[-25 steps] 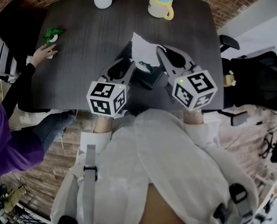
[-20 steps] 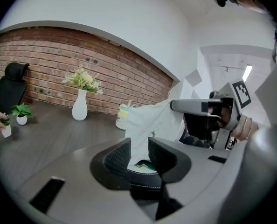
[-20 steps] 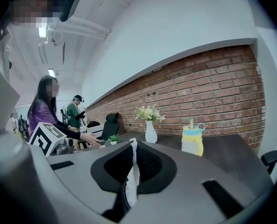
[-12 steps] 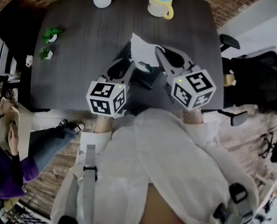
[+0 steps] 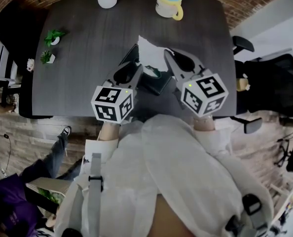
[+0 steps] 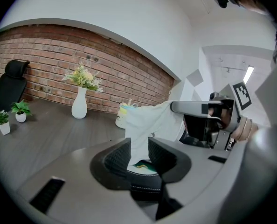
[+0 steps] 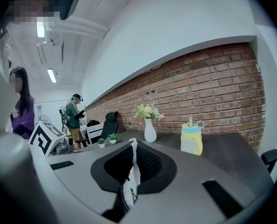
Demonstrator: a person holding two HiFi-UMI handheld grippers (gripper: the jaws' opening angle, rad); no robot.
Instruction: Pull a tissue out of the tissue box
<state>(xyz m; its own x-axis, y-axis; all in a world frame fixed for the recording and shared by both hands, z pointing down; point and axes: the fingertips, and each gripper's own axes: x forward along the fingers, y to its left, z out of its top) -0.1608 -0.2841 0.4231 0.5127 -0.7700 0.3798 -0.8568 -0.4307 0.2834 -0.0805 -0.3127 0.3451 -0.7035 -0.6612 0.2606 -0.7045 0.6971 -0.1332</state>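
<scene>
Dark table (image 5: 82,58), brick wall (image 6: 45,62) along its far edge. Tissue (image 5: 149,47) is being pinched between the closed jaws of the right gripper (image 5: 167,54), above the tissue box (image 5: 155,84) at near centre. Jaws of the left gripper (image 6: 139,148) are being held apart, empty, over the box.

A black tissue box (image 5: 158,84) is seen lying near the front edge of the dark bench (image 5: 87,43), opening up. A white tissue (image 5: 147,48) is drawn partly out, stretched up from the opening. Its upper edge is pinched between the closed jaws of the right hand-held gripper (image 5: 167,53).
</scene>
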